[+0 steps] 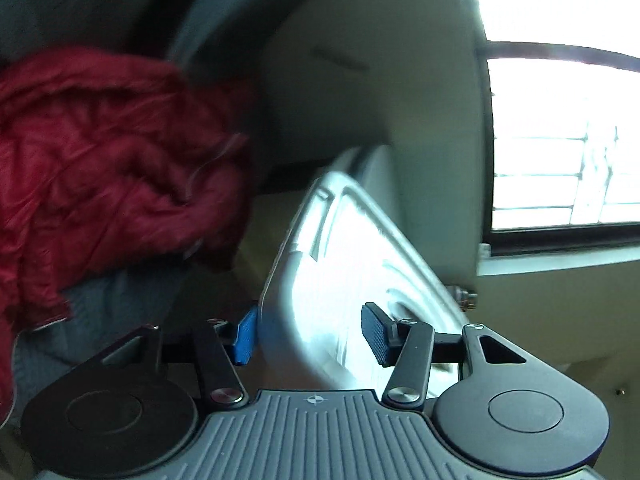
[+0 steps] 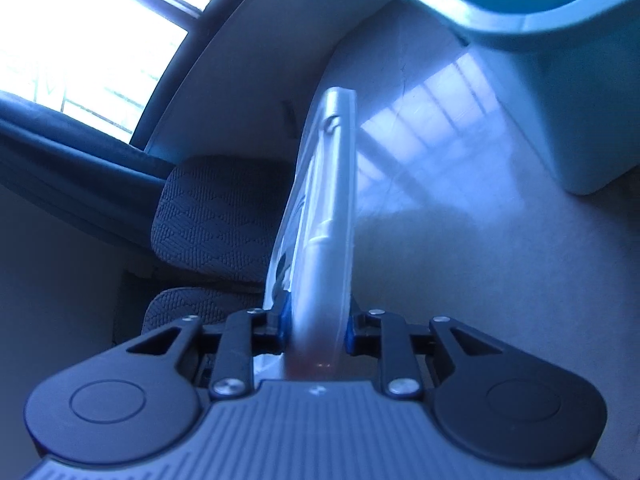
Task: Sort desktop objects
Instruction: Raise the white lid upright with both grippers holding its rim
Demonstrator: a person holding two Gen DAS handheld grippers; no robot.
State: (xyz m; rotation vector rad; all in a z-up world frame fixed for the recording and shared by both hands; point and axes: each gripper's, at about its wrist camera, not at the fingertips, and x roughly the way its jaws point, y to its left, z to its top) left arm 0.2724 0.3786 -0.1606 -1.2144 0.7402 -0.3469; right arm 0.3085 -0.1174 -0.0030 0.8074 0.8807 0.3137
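My left gripper [image 1: 311, 334] is shut on a white plastic case [image 1: 340, 248], which stands tilted and is blurred. The blue left pad sits against the case's left edge, and the dark right pad lies on its bright face. In the right wrist view, my right gripper [image 2: 316, 322] is shut on a flat clear plastic pack [image 2: 330, 200] with a silver-grey item inside. I see the pack edge on, pointing straight away from the jaws. Neither gripper shows in the other's view.
A red padded jacket [image 1: 100, 160] fills the left side of the left wrist view, and a bright window [image 1: 560, 140] is on the right. In the right wrist view there are a pale blue bin [image 2: 560, 60], a desk surface [image 2: 480, 272], a woven chair [image 2: 216, 216] and a window [image 2: 80, 20].
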